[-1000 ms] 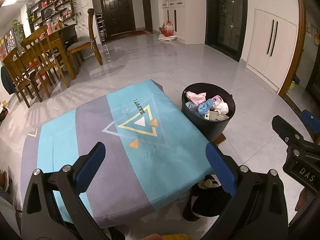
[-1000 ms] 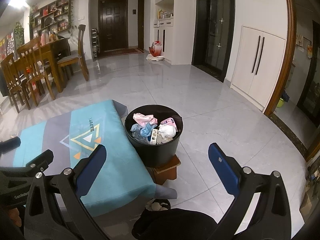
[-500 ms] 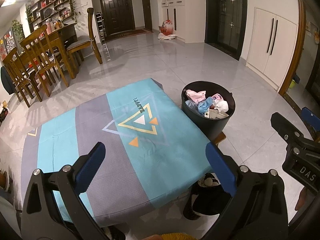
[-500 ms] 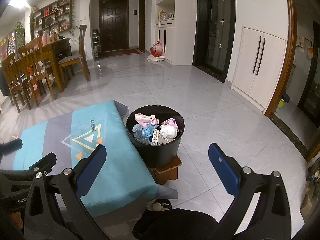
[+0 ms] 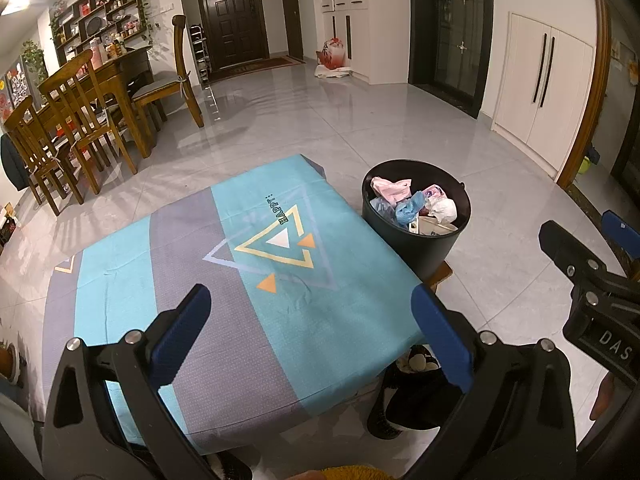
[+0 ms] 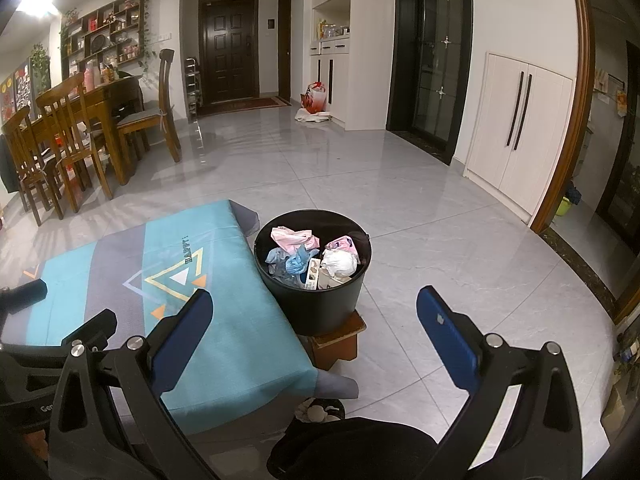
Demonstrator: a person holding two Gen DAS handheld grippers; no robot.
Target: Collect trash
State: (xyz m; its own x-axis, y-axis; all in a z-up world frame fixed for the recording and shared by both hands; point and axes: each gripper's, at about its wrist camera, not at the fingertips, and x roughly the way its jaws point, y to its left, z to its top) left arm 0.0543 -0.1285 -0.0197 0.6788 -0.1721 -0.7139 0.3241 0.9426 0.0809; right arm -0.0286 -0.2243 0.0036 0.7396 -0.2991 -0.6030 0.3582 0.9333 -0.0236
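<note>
A black round bin (image 5: 424, 248) stands on a small wooden stool beside the low table's right edge; it also shows in the right wrist view (image 6: 316, 300). It holds crumpled trash (image 5: 412, 208): pink, blue and white wrappers (image 6: 308, 256). My left gripper (image 5: 312, 320) is open and empty above the near part of the table. My right gripper (image 6: 316, 324) is open and empty, hovering near the bin's front; it shows at the right edge of the left wrist view (image 5: 592, 264).
The low table wears a teal and grey cloth (image 5: 192, 264) with a triangle print. A dark slipper (image 6: 320, 412) lies on the floor below the table's corner. Wooden dining chairs (image 5: 76, 120) stand far left. White cabinets (image 6: 520, 132) line the right wall.
Both views have drifted very slightly; the bin sits a touch higher in each. Both grippers stay open and empty.
</note>
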